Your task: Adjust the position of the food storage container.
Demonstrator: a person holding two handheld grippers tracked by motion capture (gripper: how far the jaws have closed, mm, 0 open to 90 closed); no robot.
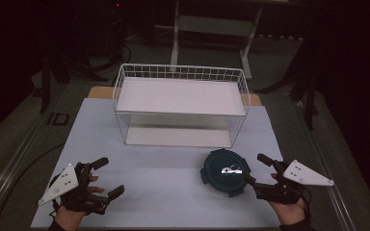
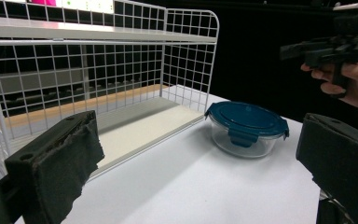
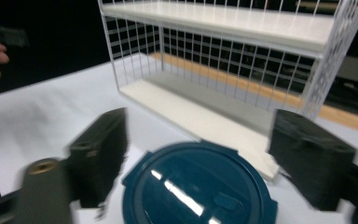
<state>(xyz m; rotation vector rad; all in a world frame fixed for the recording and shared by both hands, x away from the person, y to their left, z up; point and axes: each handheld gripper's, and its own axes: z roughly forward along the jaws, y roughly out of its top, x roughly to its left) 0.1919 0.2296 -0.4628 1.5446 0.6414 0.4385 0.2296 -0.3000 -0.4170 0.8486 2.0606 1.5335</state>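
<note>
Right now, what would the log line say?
left gripper: open, idle | right gripper: open beside container | container: lid on, table | rack: empty

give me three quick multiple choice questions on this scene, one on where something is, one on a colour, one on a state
1. Where is the glass container?
A. on the table in front of the wire shelf
B. on the shelf's top level
C. on the shelf's bottom level

2. What colour is the container's lid?
A. white
B. dark teal blue
C. red

3. How do the jaws of the right hand-held gripper stand?
A. shut on the lid
B. shut on nothing
C. open, holding nothing

Answers:
1. A: the high view shows it on the white table, ahead of the wire shelf and near the right hand-held gripper.
2. B: the left gripper view shows a dark teal lid over a clear bowl.
3. C: the right gripper view shows its jaws wide apart, with the lid below and between them and not clamped.
</note>
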